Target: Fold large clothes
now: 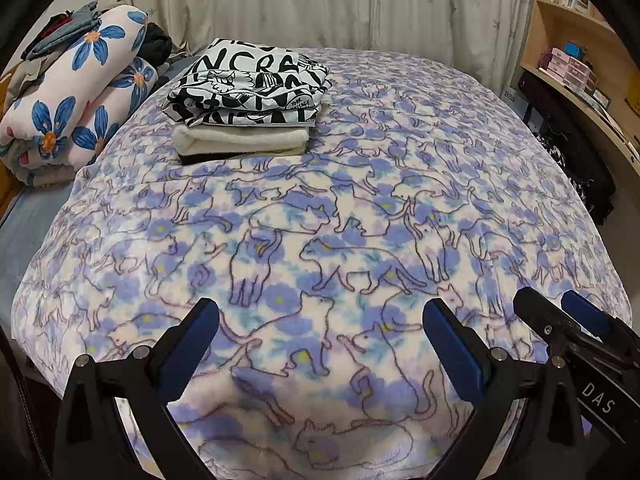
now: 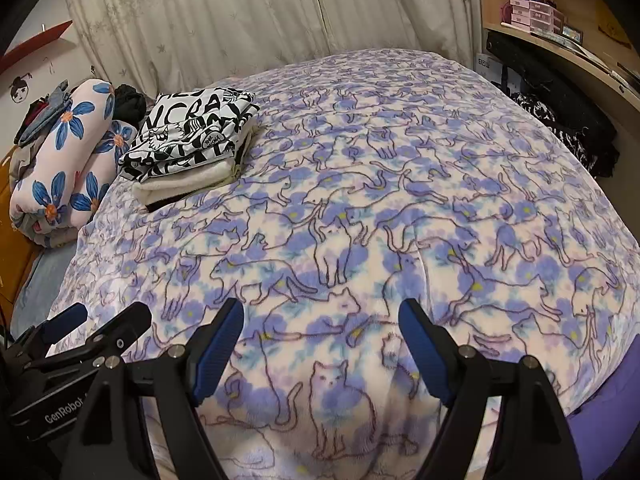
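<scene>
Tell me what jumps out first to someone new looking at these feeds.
The purple cat-print fleece blanket spread across the whole bed dominates. At its far left sits a folded stack topped by a black-and-white lettered garment, beside a rolled blue-flowered quilt. Both open grippers, left gripper and right gripper, hover over the near edge.

I am working in a home bedroom; a bed covered by a cat-print fleece blanket [image 1: 340,220] fills both views; pale drawn curtains [image 2: 240,16] hang behind it; a rolled floral quilt [image 1: 76,100] lies at the bed's far left; a stack of folded clothes [image 1: 248,100] sits on the blanket; wooden shelves [image 1: 580,52] with small boxes stand on the right.
</scene>
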A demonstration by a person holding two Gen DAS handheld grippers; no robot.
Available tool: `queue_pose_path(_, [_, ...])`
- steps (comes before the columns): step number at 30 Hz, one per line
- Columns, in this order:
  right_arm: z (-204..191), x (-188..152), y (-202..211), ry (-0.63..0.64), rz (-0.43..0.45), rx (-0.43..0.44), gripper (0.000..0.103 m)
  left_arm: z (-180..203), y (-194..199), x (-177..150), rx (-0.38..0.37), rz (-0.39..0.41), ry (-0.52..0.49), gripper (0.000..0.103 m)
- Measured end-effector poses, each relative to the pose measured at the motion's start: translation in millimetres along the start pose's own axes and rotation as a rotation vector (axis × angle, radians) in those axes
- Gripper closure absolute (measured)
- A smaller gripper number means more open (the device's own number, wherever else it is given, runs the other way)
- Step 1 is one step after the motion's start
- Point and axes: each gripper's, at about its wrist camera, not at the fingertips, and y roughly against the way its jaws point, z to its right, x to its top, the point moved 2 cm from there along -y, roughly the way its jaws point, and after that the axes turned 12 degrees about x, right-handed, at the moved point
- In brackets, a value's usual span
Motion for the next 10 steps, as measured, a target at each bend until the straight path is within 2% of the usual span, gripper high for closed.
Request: queue_pose_path(10, [-0.3,-0.8,-0.3,0.002,-0.002,-0.003,0.023,-1.3,0.2,-2.9,0.003,-0.009,0.006,0.003])
